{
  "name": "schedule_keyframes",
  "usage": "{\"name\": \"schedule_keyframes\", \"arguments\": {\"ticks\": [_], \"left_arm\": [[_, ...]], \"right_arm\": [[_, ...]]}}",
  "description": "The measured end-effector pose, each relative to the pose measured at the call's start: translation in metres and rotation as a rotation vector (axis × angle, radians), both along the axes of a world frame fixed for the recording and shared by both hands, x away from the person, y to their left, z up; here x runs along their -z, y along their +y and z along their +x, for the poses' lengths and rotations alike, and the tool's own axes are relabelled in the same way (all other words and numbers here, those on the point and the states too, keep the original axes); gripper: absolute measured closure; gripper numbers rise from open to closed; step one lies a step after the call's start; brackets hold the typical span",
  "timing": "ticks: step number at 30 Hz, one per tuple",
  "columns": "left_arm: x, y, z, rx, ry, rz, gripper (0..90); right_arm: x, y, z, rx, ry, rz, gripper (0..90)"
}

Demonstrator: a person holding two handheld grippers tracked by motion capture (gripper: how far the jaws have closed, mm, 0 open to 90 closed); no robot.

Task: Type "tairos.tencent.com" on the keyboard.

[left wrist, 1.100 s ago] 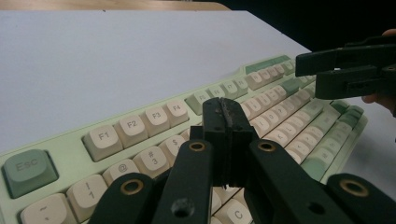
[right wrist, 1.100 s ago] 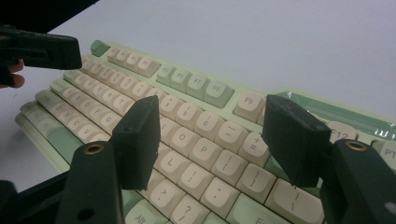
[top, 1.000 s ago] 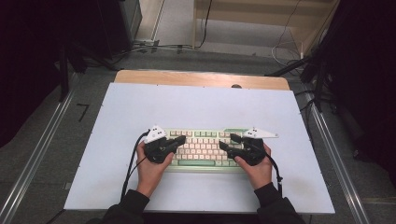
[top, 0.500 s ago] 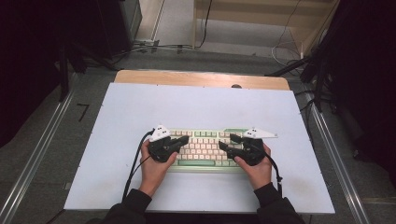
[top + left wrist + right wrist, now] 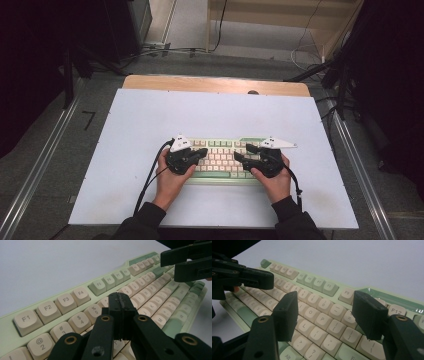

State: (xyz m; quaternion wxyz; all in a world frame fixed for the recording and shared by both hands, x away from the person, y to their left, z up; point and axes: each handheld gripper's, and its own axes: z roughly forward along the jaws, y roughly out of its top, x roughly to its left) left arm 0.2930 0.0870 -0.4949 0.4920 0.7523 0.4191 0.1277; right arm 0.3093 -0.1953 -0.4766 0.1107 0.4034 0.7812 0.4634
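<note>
near the front edge of the desk (image 5: 125,115), midway between its left and right edges, the keyboard (image 5: 220,150) lies with its long axis running left to right, parallel to that edge. you hold a claw over each end of it. your left claw (image 5: 120,302) has its jaws pressed together with nothing between them, the closed tip hovering just above the number row near the 5 key (image 5: 93,312), pointing along the keyboard toward the right end. your right claw (image 5: 324,310) stands wide with nothing between its jaws, above the keys around o, p and the brackets. the keys lie straight below both tips, so i judge the coming move is a short press downward; the left claw, closed to a point, looks readier for it. no containers are on the desk.
</note>
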Motion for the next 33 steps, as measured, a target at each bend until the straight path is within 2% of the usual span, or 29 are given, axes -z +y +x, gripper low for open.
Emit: {"name": "schedule_keyframes", "arguments": {"ticks": [11,33], "left_arm": [[0.002,-0.0021,0.0031,-0.002,0.033,0.036,90.0],[0.002,-0.003,0.0044,-0.001,0.049,0.05,90.0]], "right_arm": [[0.0004,0.0006,0.0001,-0.007,-0.001,-0.004,36.2],[0.0006,0.0006,-0.0001,-0.008,0.002,-0.003,36.3]]}}
